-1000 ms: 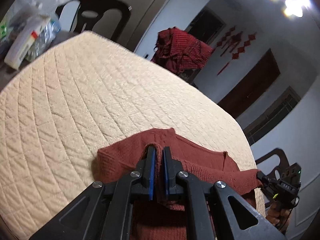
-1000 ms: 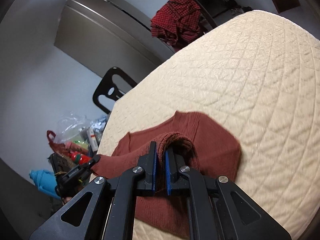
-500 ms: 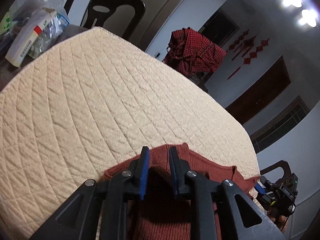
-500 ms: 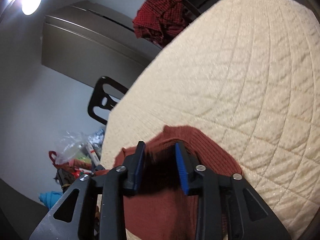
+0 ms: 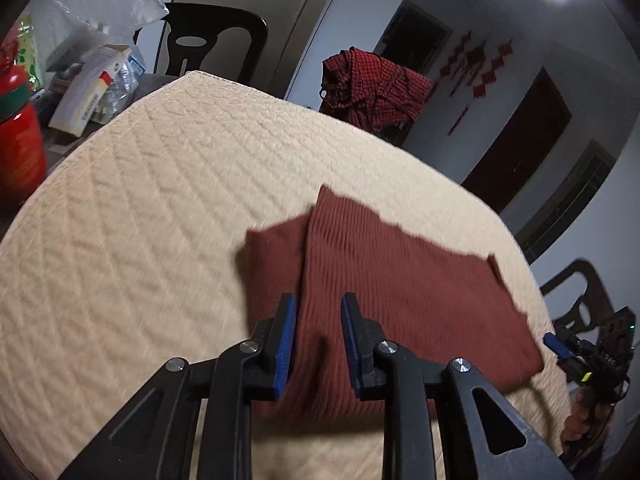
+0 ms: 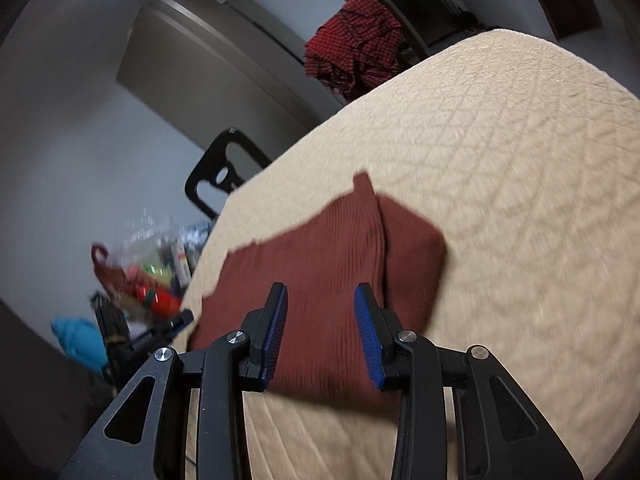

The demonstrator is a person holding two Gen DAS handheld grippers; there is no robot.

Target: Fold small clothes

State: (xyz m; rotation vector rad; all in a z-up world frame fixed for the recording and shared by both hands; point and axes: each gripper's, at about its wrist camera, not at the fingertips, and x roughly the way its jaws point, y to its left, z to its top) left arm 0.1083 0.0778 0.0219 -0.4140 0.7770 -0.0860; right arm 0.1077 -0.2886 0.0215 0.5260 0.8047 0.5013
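Observation:
A rust-red knit garment [image 5: 384, 288] lies folded flat on the cream quilted table cover [image 5: 160, 200]; it also shows in the right wrist view [image 6: 328, 256]. My left gripper [image 5: 318, 308] hovers over the garment's near left edge. Its jaws are opening and nothing is pinched between them. My right gripper [image 6: 320, 300] stands open above the near right part of the garment, also holding nothing. The right gripper's blue tip shows at the far right of the left wrist view [image 5: 556, 344].
A red checked cloth [image 5: 372, 84] hangs over something behind the table. A black chair [image 5: 216, 40] stands at the back left, next to a red container [image 5: 18, 148], a box [image 5: 86, 92] and plastic bags. Another dark chair [image 5: 580, 296] stands on the right.
Both grippers were shut on a raised fold of the garment. They have let go, opened and drawn back toward me, and the garment now lies flat.

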